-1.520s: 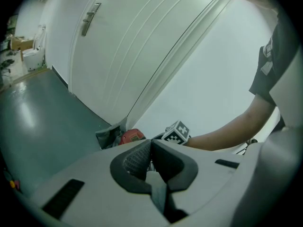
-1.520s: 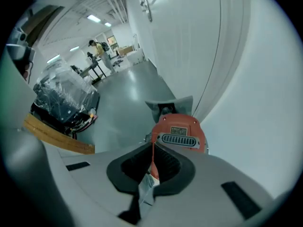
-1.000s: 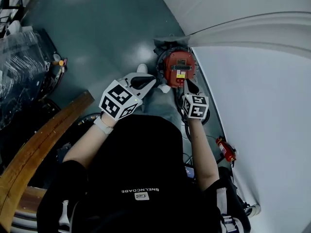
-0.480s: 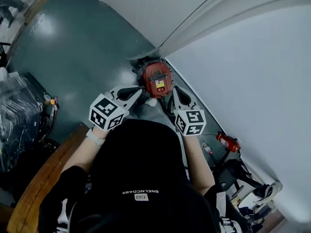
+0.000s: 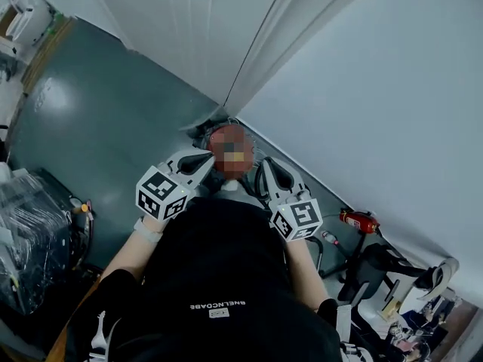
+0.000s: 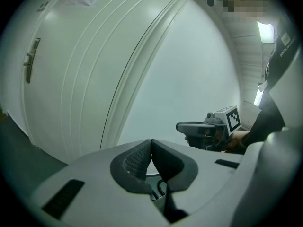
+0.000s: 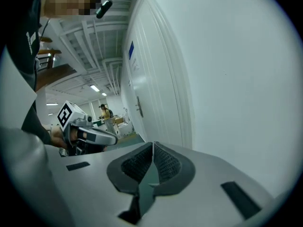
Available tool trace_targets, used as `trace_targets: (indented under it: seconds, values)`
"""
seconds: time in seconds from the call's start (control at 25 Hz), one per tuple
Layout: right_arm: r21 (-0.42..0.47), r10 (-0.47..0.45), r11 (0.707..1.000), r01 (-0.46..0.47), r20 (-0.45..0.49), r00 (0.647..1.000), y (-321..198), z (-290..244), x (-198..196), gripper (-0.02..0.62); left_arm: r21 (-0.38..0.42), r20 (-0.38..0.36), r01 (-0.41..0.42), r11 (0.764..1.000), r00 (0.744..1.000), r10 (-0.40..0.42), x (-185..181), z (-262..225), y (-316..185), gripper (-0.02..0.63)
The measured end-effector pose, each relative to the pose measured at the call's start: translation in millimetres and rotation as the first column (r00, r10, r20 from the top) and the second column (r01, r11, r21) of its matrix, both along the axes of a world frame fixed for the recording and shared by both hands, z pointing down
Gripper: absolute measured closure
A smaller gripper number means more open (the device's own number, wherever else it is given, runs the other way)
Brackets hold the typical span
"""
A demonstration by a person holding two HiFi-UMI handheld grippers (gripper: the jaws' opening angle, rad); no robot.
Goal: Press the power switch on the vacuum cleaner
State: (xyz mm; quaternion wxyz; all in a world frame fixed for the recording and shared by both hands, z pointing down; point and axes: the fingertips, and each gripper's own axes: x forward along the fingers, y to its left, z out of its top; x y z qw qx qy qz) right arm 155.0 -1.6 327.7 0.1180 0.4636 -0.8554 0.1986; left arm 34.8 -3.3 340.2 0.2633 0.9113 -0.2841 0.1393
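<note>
Vacuum (image 5: 229, 145) on floor, just ahead of and between both grippers. Left gripper (image 5: 205, 157) jaws pressed together, empty; right gripper (image 5: 268, 168) likewise. Neither touches it. Switch not discernible; press seemingly not yet made.

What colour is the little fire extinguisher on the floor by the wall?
The fire extinguisher is red; the head view shows it best.

The right gripper (image 7: 152, 148) has its jaws shut tight, with nothing between. The left gripper (image 7: 111, 138) is on its left. A white door (image 7: 147, 91) stands far off.
</note>
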Motion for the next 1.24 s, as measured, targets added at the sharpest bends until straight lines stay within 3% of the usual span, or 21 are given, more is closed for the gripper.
trace_targets:
  seconds: [0.4, 0.8, 1.24]
  values:
    - [0.077, 0.015, 0.997, -0.019, 0.049, 0.999, -18.5, -28.8, 12.0, 0.563, 0.054, -0.006, -0.041, 0.998, 0.999, 0.042, 21.2, -22.2, -16.1, 0.591]
    - [0.115, -0.004, 0.993, -0.002, 0.059, 0.998, -24.2, -40.8, 16.8, 0.563, 0.123, -0.084, -0.023, 0.992, 0.996, 0.034, 32.7, -50.5, -31.6, 0.592]
    - [0.145, -0.001, 0.989, -0.013, 0.095, 0.995, -27.4, -52.9, 28.8, 0.563, 0.152, -0.087, -0.027, 0.988, 0.995, 0.041, 47.9, -63.2, -34.6, 0.592]
